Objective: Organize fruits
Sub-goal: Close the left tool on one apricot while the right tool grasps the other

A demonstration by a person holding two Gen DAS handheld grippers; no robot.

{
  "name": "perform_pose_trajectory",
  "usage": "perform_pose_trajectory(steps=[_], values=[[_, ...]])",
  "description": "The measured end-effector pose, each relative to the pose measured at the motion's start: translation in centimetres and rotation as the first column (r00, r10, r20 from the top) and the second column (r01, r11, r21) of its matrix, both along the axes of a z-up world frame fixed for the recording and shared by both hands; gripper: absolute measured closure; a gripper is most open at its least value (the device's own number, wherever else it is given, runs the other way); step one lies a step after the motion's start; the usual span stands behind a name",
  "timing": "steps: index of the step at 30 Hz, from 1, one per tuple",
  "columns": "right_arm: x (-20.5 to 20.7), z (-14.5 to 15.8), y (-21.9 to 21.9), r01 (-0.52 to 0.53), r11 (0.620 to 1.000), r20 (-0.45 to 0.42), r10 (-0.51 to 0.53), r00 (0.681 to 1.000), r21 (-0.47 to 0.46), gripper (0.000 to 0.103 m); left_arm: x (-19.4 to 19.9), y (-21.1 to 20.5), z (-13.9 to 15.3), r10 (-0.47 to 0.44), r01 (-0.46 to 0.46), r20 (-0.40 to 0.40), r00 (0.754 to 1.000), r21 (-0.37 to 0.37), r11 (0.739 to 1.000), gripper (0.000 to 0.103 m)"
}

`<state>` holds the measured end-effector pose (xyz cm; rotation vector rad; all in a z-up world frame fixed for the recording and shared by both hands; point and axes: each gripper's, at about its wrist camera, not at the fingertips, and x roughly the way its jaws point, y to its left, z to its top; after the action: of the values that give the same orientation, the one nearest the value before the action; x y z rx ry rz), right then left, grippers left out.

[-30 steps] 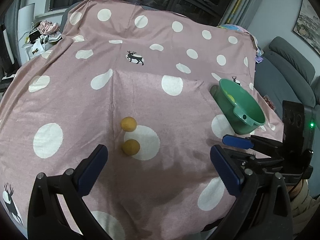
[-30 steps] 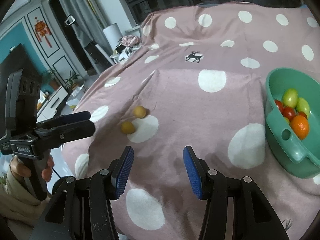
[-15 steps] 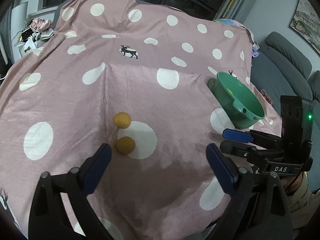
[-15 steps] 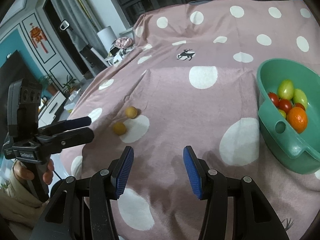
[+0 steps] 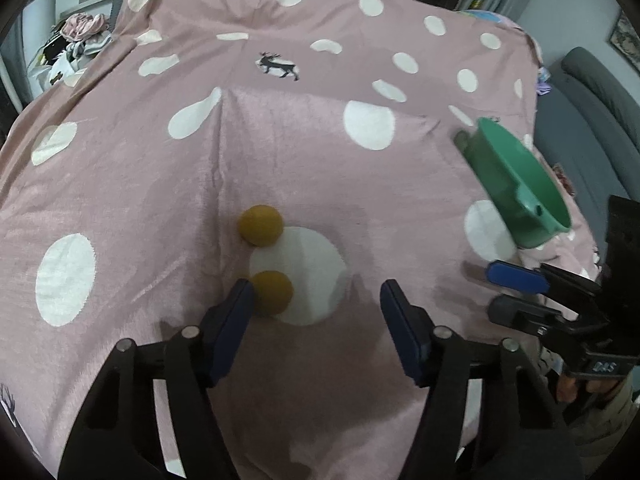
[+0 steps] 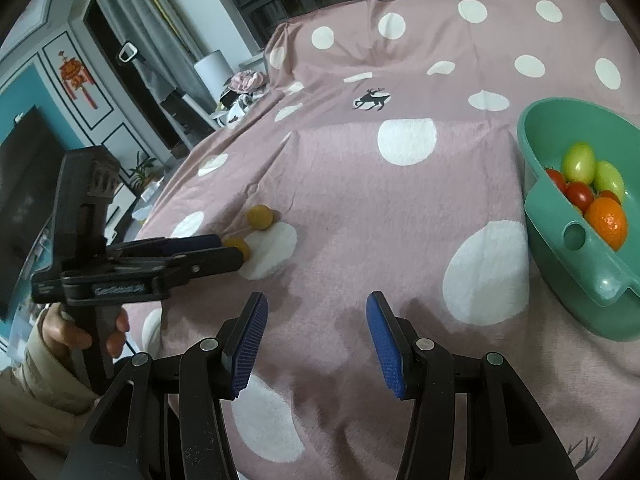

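Two small yellow-brown fruits lie on the pink polka-dot cloth. The near fruit sits just inside my left gripper's left finger; the far fruit lies beyond it. My left gripper is open and low over the cloth. It also shows in the right wrist view, beside the near fruit and the far fruit. My right gripper is open and empty over the cloth. A green bowl at the right holds tomatoes and an orange.
The green bowl stands at the right of the cloth near its edge. A grey sofa lies beyond that edge. Clutter sits at the far left corner. A cabinet and a dark screen stand at the left.
My left gripper has moved forward and down to the near fruit, its jaws now narrower around it. The right gripper has stayed almost still.
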<state>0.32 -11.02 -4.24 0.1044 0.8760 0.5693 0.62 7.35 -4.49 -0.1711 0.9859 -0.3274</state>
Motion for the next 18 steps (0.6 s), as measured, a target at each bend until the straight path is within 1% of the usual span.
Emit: perform_pose_trajectory(steps=[3,9,11,13,15,18], values=[[0.0,-0.2,-0.1,-0.002,1.0,-0.006,0.002,1.0,0.007,0.051,0.5,0.0,-0.4,0.015,-0.014,-0.018,1.0,0.025,1.0,0.043],[0.4,-0.2,-0.4,0.0,1.0,-0.006,0.0,1.0,0.02,0.051,1.4,-0.6,-0.9,0.006,-0.003,-0.043,0.999,0.081,0.997,0.05],[0.5,-0.2,-0.5,0.003,1.0,-0.005,-0.002,1.0,0.024,0.051,1.7,-0.7,-1.1,0.004,0.001,-0.053,0.999,0.1,0.995,0.056],[0.6,-0.3,-0.7,0.006,1.0,-0.007,-0.005,1.0,0.027,0.051,2.2,-0.8,-1.4,0.001,0.007,-0.072,0.997,0.112,0.994,0.067],[0.6,-0.4,-0.8,0.009,0.999,-0.009,-0.009,1.0,0.031,0.051,2.7,-1.0,-1.7,-0.003,0.014,-0.079,0.997,0.142,0.99,0.072],[0.7,-0.3,-1.0,0.012,0.999,-0.01,-0.012,1.0,0.036,0.051,2.8,-0.9,-1.8,-0.004,0.016,-0.079,0.997,0.152,0.988,0.074]])
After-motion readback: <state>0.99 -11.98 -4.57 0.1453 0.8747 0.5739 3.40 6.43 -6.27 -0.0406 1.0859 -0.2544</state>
